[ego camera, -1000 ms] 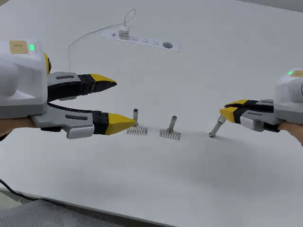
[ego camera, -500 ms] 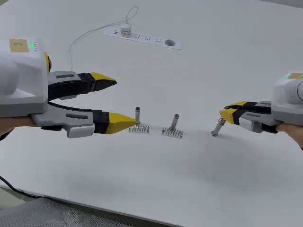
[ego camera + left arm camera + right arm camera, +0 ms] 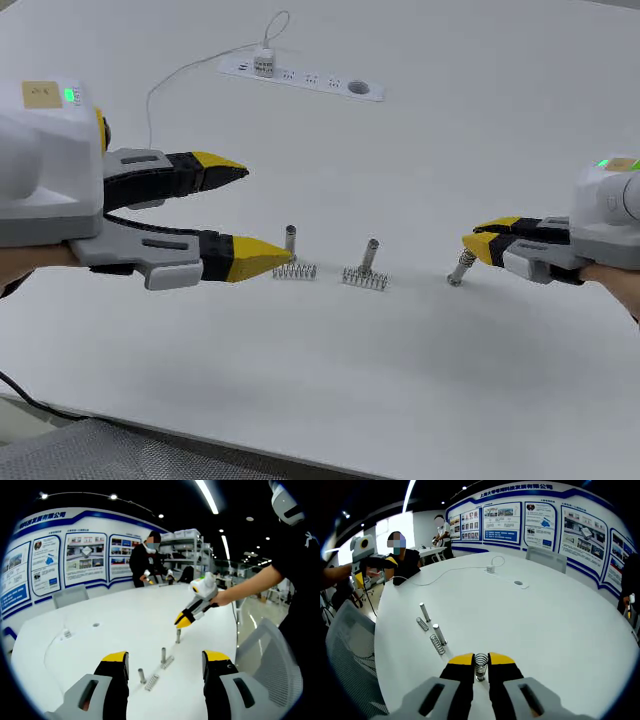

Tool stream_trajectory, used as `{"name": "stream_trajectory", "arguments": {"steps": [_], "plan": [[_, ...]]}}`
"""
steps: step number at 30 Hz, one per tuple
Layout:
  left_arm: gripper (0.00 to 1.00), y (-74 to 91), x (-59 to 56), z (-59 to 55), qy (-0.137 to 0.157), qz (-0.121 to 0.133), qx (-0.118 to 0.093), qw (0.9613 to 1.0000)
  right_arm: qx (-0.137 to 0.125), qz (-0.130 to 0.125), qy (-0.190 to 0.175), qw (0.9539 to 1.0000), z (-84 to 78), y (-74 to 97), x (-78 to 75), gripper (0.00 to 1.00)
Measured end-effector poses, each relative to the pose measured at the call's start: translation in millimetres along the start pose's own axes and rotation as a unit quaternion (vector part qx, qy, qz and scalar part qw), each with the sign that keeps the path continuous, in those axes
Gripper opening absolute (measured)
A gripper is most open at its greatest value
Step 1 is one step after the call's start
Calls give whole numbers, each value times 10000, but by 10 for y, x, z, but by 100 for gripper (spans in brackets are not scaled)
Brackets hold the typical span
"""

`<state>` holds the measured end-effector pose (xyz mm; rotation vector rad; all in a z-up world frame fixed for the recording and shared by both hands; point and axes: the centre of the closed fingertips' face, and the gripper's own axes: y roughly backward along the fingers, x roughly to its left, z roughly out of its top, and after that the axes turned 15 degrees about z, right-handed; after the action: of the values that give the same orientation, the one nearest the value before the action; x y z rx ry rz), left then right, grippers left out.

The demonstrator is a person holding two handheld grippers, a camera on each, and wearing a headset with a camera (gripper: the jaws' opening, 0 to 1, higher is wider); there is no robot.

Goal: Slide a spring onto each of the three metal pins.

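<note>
Three short metal pins stand in a row on the white table: the left pin [image 3: 291, 238], the middle pin [image 3: 371, 252] and the right pin [image 3: 458, 274], which leans. Two springs lie flat, one spring [image 3: 295, 270] by the left pin and another spring [image 3: 364, 280] by the middle pin. My right gripper [image 3: 470, 243] is shut on a third spring [image 3: 480, 666] that sits over the top of the right pin. My left gripper [image 3: 268, 215] is open beside the left pin with nothing between its jaws. The left gripper view has the right gripper [image 3: 192, 614] above the far pin [image 3: 178, 636].
A white power strip [image 3: 300, 78] with a plugged-in charger and a thin cable lies at the far side of the table. The table's near edge [image 3: 250, 445] runs along the bottom. People stand and sit beyond the table in the gripper views.
The right gripper has sunk a little with the spring on the right pin, and the pin leans less. The left gripper stays open in the same place.
</note>
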<state>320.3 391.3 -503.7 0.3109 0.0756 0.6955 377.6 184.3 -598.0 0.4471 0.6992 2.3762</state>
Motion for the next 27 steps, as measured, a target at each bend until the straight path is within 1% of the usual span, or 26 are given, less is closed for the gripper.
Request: {"name": "stream_trajectory", "arguments": {"steps": [6, 11, 15, 27], "plan": [[61, 2, 7, -30, -6, 5, 47, 10000, 39, -21, -11, 10000, -52, -44, -23, 11], [61, 3, 14, -23, 41, 19, 22, 10000, 98, -45, 1, 9999, -92, -82, -27, 11], [61, 5, 23, -38, 38, 20, 49, 10000, 115, -57, -9, 9999, -113, -101, -32, 11], [61, 18, 11, -86, 62, -4, 112, 9999, 213, -43, -64, 9997, -207, -154, -23, 11]]}}
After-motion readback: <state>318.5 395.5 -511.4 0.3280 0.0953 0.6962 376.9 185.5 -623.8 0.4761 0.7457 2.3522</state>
